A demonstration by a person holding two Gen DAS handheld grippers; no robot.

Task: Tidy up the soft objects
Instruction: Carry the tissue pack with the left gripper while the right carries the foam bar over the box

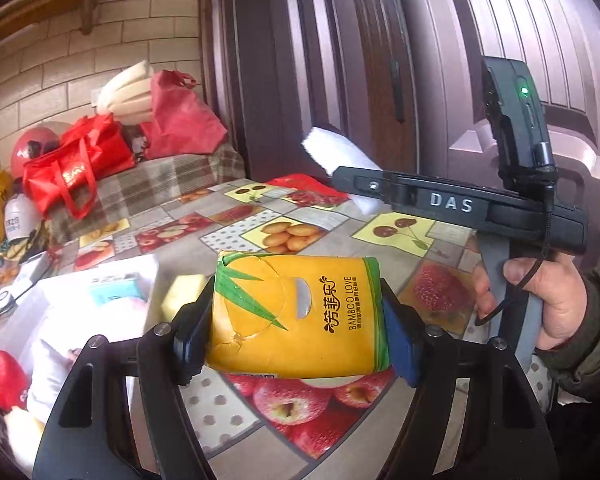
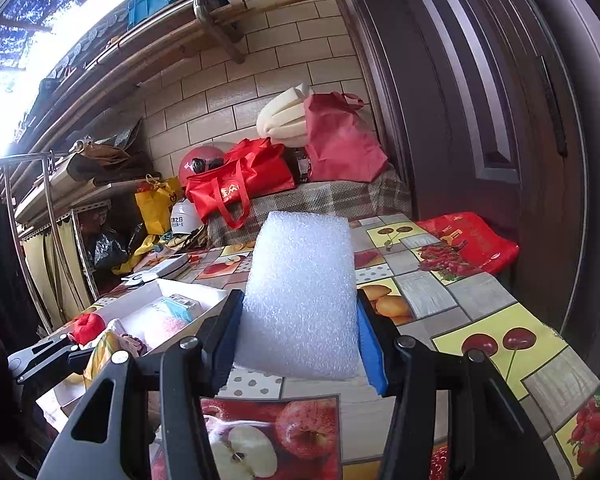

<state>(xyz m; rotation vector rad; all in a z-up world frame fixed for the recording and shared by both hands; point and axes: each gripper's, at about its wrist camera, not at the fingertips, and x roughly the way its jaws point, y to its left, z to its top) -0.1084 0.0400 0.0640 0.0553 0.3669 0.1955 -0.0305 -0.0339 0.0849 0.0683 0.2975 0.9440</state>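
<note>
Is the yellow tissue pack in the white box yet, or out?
Out. The tissue pack is clamped in the left gripper above the tablecloth, to the right of the white box.

Your left gripper [image 1: 296, 344] has blue pads against a yellow tissue pack [image 1: 300, 316] printed with green bamboo leaves and dark lettering. Your right gripper [image 2: 298, 344], also blue-padded, carries a white foam block [image 2: 302, 296]. Under both you see a tablecloth [image 2: 480, 308] patterned in fruit squares: red apples, cherries on yellow, grey polka dots.
</note>
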